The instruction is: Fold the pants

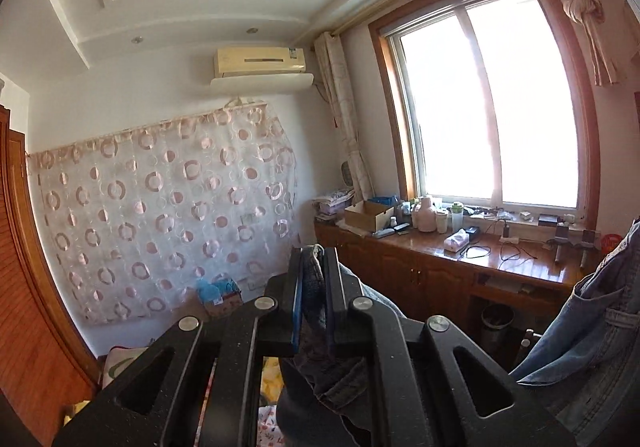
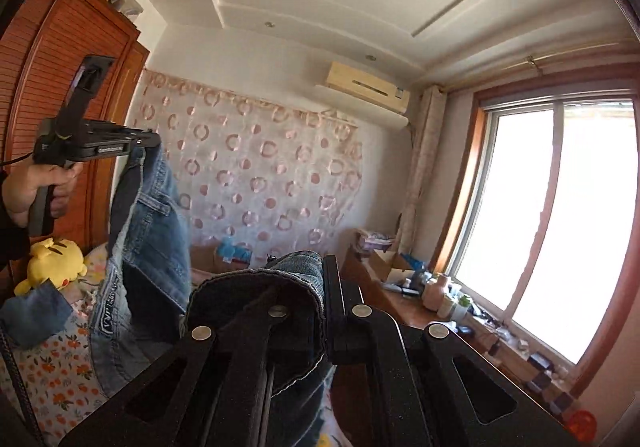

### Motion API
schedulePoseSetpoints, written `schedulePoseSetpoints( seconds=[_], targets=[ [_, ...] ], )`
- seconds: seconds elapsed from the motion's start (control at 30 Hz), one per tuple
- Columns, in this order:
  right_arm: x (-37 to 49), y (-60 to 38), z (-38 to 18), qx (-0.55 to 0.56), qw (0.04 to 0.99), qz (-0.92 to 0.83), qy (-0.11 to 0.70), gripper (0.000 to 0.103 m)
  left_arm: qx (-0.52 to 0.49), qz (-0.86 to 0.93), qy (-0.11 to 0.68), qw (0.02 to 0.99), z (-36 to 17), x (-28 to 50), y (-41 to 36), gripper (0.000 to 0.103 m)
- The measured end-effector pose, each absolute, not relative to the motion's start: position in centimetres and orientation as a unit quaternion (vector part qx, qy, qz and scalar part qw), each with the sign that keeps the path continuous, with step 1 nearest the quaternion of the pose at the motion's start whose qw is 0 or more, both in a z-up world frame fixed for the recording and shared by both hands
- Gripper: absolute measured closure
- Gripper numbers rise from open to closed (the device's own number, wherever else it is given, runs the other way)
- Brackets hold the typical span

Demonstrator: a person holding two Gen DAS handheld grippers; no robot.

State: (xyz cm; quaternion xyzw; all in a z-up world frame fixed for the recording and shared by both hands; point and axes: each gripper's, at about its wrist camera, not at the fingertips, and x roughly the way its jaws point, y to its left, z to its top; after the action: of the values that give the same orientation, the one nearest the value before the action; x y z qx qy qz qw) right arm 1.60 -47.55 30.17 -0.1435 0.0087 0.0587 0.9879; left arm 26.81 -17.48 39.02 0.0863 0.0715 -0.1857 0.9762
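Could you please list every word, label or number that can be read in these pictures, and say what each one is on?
No text can be read with certainty.
White lettering on the side of the left tongs: too small to read.
Woven label inside the jeans waistband: letters blurred, not legible.
Sticker on the air conditioner: too small to read.
Printing on the boxes by the wall: blurred.

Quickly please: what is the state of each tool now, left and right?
Left tool: closed on the jeans.
Right tool: closed on another part of the jeans.
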Motion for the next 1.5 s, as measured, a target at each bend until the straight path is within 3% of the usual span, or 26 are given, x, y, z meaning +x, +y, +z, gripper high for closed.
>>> schedulePoseSetpoints(
  seconds=[0.47,0.83,0.97,1.07,1.13,1.2,1.3,1.33,1.4,1.5],
  targets=[
    [10.4,-30.7,6.8,-0.189,0.937,0.253,0.148,0.1,0.08,-0.109,0.252,0.958,15.5,30.4,-3.5,0.094],
    [18.4,-22.9,-11.4,-0.159,0.897,0.315,0.265,0.1,0.105,-0.089,0.339,0.931,5.6,27.2,-0.4,0.093],
    [20.0,-20.8,-14.2,-0.155,0.888,0.325,0.288,0.1,0.09,-0.086,0.354,0.927,3.8,24.9,1.1,0.091],
    [21.9,-20.9,-16.2,-0.146,0.883,0.329,0.3,0.1,0.087,-0.093,0.353,0.927,3.4,23.2,1.6,0.084],
    [21.1,-19.6,-16.3,-0.138,0.883,0.327,0.307,0.1,0.078,-0.101,0.354,0.927,3.2,22.3,2.2,0.063],
    [21.5,-21.3,-15.2,-0.129,0.884,0.326,0.31,0.1,0.069,-0.107,0.352,0.927,3.2,21.4,2.3,0.049],
    [20.7,-24.3,-12.3,-0.112,0.883,0.331,0.313,0.099,0.063,-0.113,0.346,0.929,2.8,19.8,2.1,0.044],
    [20.5,-24.5,-12.9,-0.11,0.883,0.333,0.311,0.095,0.061,-0.116,0.343,0.93,2.5,19.1,1.7,0.043],
    [19.8,-25.8,-6.9,-0.111,0.886,0.325,0.313,0.088,0.063,-0.124,0.34,0.93,2.0,18.0,0.9,0.043],
    [16.3,-26.6,-5.2,-0.11,0.889,0.313,0.316,0.073,0.065,-0.142,0.335,0.929,1.3,16.4,-0.5,0.043]
  ],
)
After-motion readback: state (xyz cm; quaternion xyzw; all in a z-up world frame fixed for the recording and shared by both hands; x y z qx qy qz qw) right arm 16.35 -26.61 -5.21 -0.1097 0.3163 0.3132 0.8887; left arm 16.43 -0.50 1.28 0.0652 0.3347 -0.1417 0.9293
